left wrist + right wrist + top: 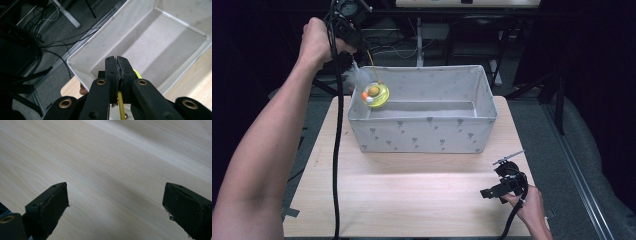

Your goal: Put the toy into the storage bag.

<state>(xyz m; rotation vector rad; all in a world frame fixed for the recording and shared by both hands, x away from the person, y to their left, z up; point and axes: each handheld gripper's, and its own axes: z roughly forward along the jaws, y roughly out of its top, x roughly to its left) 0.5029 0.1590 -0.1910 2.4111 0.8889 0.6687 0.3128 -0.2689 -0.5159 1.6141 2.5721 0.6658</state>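
A yellow cat toy (375,93) with a white feather (355,76) dangles below the left claw (117,72), pinched by its thin stem above a grey fabric bin (422,136). The right claw (115,207) gapes wide over the table (412,195).

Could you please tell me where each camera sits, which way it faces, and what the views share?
High view: above the table, looking forward and down at the fabric bin; both forearms show.
Left gripper view: on the left tool, over the bin's corner, shut on a yellow wand.
Right gripper view: on the open right tool, facing bare table.
High and left views share the bin.
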